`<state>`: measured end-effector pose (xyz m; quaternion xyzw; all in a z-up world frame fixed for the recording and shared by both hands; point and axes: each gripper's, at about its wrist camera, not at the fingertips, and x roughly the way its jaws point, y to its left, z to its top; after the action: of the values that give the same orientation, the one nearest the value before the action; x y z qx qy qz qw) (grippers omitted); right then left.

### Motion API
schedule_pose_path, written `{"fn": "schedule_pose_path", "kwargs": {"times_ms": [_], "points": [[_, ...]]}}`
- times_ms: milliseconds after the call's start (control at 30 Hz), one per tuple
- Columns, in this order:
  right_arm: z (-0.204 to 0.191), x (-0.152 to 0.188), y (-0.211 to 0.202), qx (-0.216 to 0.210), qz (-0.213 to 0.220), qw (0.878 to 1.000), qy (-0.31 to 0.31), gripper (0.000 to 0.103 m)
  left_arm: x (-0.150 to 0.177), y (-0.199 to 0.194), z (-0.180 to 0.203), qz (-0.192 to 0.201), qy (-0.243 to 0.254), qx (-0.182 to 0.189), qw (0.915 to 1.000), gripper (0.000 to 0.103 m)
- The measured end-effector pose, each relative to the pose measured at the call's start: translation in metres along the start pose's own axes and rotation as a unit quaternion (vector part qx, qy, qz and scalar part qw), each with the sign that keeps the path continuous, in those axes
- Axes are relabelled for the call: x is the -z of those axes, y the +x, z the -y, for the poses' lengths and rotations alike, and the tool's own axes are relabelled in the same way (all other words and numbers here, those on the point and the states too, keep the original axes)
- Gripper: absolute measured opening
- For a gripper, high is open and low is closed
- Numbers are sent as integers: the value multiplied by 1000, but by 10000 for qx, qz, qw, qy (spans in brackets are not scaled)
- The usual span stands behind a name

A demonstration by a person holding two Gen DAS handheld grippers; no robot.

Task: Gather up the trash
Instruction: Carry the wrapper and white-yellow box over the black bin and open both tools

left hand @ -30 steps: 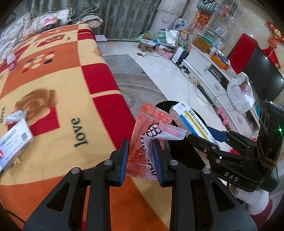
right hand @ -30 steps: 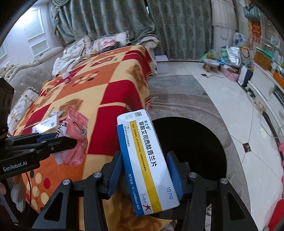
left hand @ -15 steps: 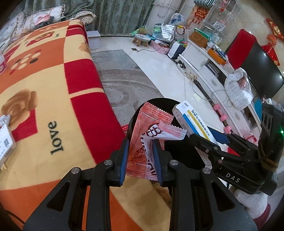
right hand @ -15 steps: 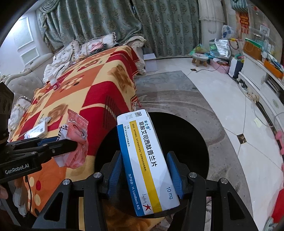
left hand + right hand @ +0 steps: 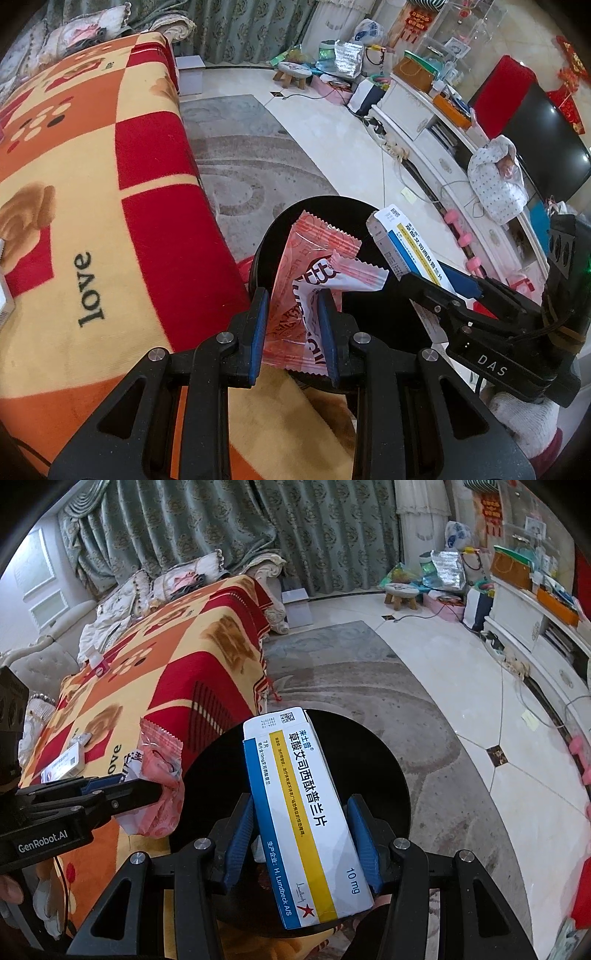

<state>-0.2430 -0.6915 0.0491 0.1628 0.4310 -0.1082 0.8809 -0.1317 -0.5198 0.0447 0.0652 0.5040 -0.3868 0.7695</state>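
Left gripper (image 5: 293, 325) pinches pink wrapper (image 5: 308, 280), seemingly above black bin (image 5: 317, 206).

Evenly lit by soft, diffuse daylight; no hard shadows. Mild sheen on glossy white marble floor (image 5: 461, 657) toward 1 o'clock. Strong fisheye bending, with black vignette at every corner. Sharp at centre, softer toward rims. Deep featureless black inside round black bin (image 5: 332, 221).
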Motion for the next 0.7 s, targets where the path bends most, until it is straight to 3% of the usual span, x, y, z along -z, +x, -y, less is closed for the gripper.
{"fn": "schedule_pose_path", "kwargs": {"times_ms": [300, 400, 533, 700], "points": [[4, -1, 3, 0, -7, 10000, 81, 50, -2, 3, 3, -11, -27, 81, 10000, 26], [4, -1, 5, 5, -25, 9999, 98, 50, -3, 4, 3, -24, -65, 182, 9998, 31], [7, -2, 6, 55, -27, 9998, 187, 50, -3, 3, 1, -23, -111, 323, 9994, 49], [11, -1, 8, 55, -101, 9994, 326, 51, -1, 1, 2, -43, -116, 318, 9994, 50]]}}
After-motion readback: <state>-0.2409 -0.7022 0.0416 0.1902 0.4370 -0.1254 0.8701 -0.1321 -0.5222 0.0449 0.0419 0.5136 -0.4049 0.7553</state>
